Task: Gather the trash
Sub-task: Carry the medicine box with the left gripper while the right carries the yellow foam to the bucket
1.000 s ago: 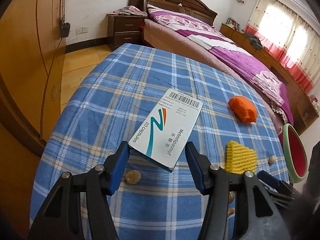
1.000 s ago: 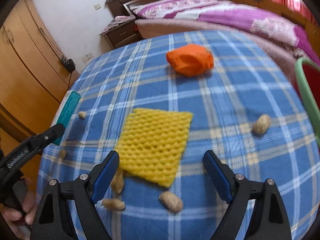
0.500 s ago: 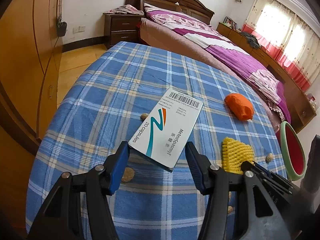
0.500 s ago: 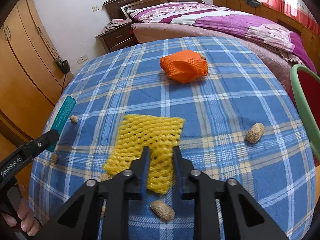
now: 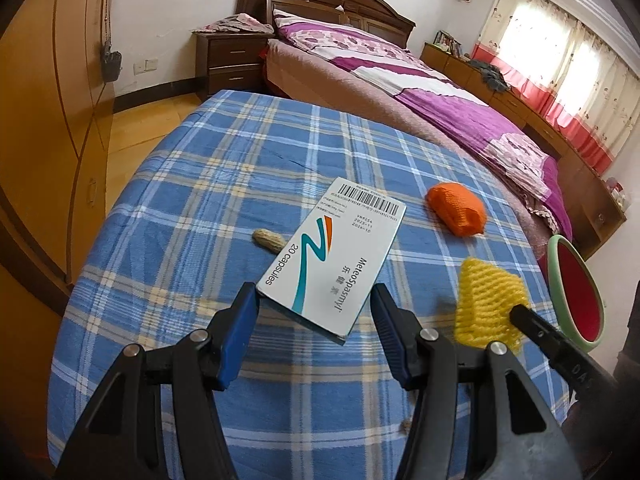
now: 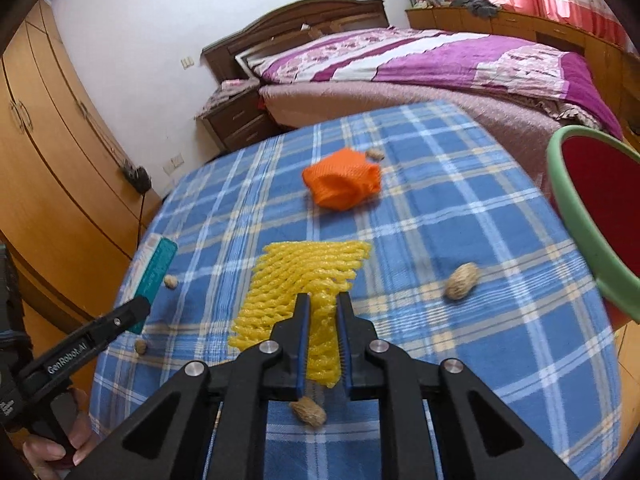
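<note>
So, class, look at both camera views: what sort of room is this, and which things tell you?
Almost certainly a home bedroom: a made bed with a wooden headboard, a nightstand beside it, and a wardrobe along the wall.

Right gripper [image 6: 322, 320] clamped on near edge of yellow foam net [image 6: 298, 280], jaws nearly together, net bunched between them. I see orange foam net [image 6: 342, 180] farther back on blue plaid tablecloth [image 6: 460, 208]. Peanut [image 6: 462, 281] right of yellow net, another peanut [image 6: 308, 411] under jaws. Green-rimmed red bin [image 6: 576, 232] at right edge. Left gripper [image 6: 138, 310] holds teal-edged box [image 6: 154, 276] at left.
</note>
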A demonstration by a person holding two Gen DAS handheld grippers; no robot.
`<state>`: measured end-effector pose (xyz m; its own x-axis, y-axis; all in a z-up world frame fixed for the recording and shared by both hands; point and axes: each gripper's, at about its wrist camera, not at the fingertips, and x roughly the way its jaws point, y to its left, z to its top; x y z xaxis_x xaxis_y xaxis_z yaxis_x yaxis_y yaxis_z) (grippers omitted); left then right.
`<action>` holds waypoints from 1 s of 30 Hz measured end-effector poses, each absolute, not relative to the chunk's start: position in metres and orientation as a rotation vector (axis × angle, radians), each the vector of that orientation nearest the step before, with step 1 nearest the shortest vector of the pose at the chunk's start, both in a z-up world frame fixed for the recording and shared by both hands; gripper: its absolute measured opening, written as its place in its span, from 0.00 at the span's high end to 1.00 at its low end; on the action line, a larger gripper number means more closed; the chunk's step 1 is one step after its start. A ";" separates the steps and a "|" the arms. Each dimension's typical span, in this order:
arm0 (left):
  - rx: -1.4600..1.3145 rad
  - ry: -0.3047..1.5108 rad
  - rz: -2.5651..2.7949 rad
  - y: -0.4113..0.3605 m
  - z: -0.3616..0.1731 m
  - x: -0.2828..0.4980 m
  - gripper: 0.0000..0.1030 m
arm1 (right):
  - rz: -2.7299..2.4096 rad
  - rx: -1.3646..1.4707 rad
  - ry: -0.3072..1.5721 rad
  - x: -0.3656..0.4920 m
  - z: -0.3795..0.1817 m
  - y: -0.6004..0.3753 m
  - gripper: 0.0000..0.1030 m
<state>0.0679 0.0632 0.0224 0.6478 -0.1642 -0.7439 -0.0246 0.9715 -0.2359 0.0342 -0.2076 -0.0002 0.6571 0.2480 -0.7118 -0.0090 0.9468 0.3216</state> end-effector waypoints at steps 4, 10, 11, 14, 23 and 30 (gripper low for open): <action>-0.227 0.862 -0.093 0.057 0.026 0.066 0.44 | 0.133 0.316 0.808 0.026 0.010 -0.220 0.86; -0.227 0.858 -0.121 0.046 0.032 0.064 0.44 | 0.112 0.343 0.767 0.013 0.020 -0.237 0.86; -0.226 0.857 -0.125 0.045 0.033 0.064 0.44 | 0.108 0.345 0.761 0.011 0.022 -0.240 0.86; -0.230 0.860 -0.142 0.039 0.036 0.064 0.44 | 0.094 0.355 0.741 0.004 0.027 -0.248 0.86; -0.221 0.863 -0.188 0.018 0.044 0.063 0.44 | 0.059 0.395 0.687 -0.012 0.040 -0.276 0.86; -0.202 0.876 -0.227 -0.004 0.047 0.063 0.44 | 0.031 0.423 0.667 -0.021 0.041 -0.296 0.86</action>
